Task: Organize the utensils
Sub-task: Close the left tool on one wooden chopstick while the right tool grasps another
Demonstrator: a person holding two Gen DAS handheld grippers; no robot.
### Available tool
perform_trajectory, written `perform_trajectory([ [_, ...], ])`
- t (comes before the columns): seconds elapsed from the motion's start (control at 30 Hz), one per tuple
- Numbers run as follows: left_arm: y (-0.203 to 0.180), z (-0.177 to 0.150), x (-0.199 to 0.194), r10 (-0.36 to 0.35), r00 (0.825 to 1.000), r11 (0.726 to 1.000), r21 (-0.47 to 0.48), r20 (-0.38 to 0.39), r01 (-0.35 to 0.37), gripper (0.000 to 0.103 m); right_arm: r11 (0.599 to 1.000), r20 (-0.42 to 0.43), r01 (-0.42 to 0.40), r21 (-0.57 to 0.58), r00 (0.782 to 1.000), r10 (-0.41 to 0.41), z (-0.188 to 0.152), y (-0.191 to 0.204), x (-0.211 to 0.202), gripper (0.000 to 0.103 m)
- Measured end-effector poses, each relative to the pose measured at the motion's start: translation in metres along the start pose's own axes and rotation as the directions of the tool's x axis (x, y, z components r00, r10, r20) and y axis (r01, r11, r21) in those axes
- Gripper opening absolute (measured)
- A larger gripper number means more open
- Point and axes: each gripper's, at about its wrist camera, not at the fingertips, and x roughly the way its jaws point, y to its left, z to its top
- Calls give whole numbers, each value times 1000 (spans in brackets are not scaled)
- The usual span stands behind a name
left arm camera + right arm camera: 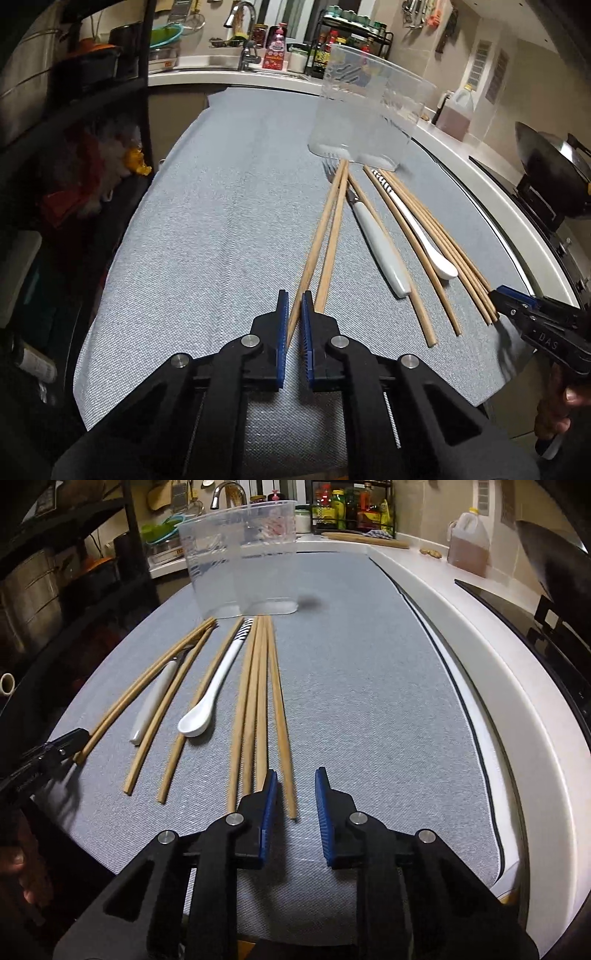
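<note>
Before me, pale wooden chopsticks (255, 701), a white ceramic spoon (207, 701) and a white-handled fork (373, 236) lie flat, pointing toward twelve o'clock at the clear plastic tub (240, 561).

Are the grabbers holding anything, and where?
The left gripper pinches one chopstick by its near end. The right gripper straddles another chopstick, not gripping.

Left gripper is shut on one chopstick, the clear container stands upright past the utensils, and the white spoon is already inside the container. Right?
Not quite. The white spoon is not inside the clear container; the right wrist view shows it lying on the grey cloth among the chopsticks. The rest holds: left gripper shut on one chopstick.
</note>
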Motion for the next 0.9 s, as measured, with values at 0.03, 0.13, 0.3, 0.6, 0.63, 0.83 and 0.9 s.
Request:
perform_trajectory([
  [0.03, -1, -1, 0, 7, 1000, 1000, 16, 2, -7, 7, 1000, 0, 2, -7, 1000, -2, 0, 0, 0, 21],
  [0.13, -6, -1, 1, 24, 1000, 998, 51, 4, -25, 7, 1000, -2, -3, -3, 1000, 3, 0, -1, 0, 6],
  [0.3, -4, -1, -11, 49, 997, 997, 57, 52, -52, 6, 999, 19, -2, 40, 1000, 1, 1, -6, -6, 5],
  [0.6, 3, -11, -8, 37, 999, 999, 33, 28, -38, 7, 996, -14, 33, 80, 999, -32, -3, -15, -2, 8],
  [0.63, 3, -11, -8, 38, 999, 999, 37, 32, -39, 7, 996, -15, 32, 82, 999, -31, -3, -15, -2, 9],
  [0.83, -3, -12, -7, 64, 997, 995, 69, 47, -68, 7, 997, -11, 38, 69, 999, -37, -4, -9, -3, 12],
  [0.9, -4, -12, -7, 73, 996, 994, 77, 50, -76, 7, 997, -10, 39, 67, 999, -38, -4, -9, -3, 12],
])
